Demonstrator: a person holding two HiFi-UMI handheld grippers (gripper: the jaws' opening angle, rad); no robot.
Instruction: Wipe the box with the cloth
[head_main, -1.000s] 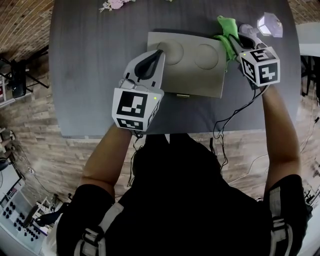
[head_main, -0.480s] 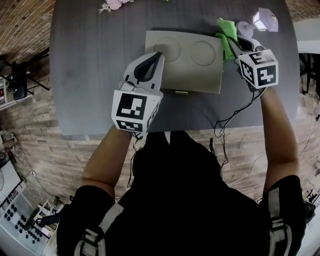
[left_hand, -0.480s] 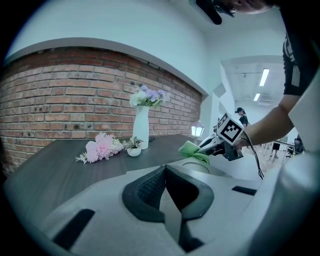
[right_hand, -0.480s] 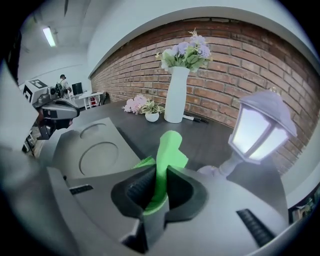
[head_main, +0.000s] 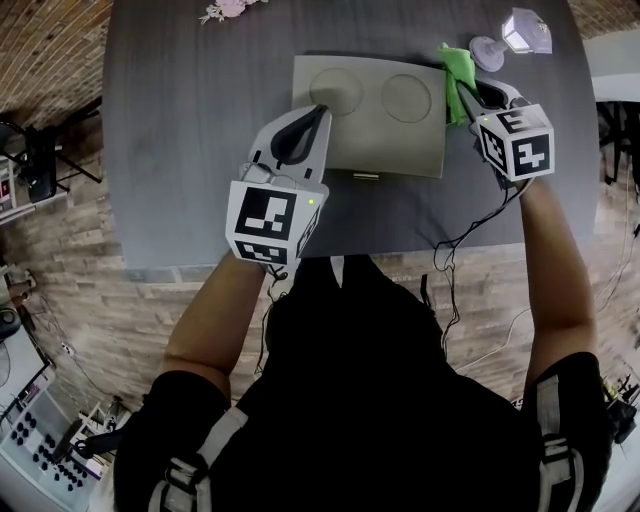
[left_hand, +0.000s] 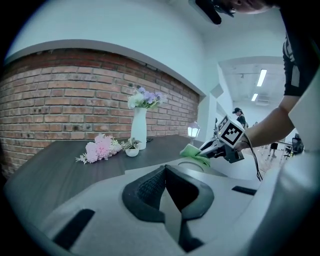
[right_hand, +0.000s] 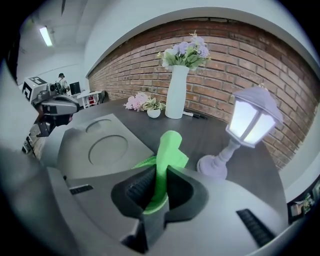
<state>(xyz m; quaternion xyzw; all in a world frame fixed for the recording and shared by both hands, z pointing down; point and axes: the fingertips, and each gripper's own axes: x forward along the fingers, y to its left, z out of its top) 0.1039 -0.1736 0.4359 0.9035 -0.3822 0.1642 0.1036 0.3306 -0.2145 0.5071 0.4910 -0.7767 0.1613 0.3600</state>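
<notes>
Two grippers are at the grey box (head_main: 385, 140), which lies in the upper middle of the head view on a dark table (head_main: 180, 150). The left gripper (head_main: 319, 108) has its jaws pressed together with nothing between them, tips over the box's left round recess. The right gripper (right_hand: 159, 175) is clamped on the green cloth (right_hand: 169, 147), which lies at the box's right edge. At upper right stands a small lantern lamp (head_main: 525, 32).
</notes>
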